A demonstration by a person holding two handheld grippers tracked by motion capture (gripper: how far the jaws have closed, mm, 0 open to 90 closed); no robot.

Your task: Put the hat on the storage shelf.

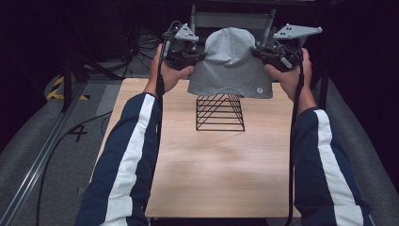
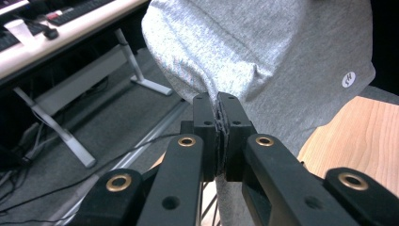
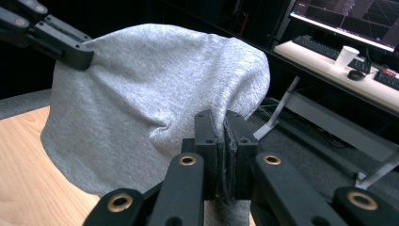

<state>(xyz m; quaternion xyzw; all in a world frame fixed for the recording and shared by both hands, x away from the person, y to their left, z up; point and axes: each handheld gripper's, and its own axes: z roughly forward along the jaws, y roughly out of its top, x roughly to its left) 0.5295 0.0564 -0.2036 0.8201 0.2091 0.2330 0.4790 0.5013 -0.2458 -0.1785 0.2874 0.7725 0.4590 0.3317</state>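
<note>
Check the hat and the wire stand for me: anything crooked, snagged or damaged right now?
Nothing stands out. The grey hat hangs evenly between the left gripper and right gripper, each shut on a side edge, with no tear visible. The black wire stand sits upright on the table, its top hidden behind the hat's hem.

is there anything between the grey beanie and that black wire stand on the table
Nothing visible. The grey beanie hangs between the left gripper and right gripper, jaws shut on its sides, with open air down to the black wire stand.
</note>
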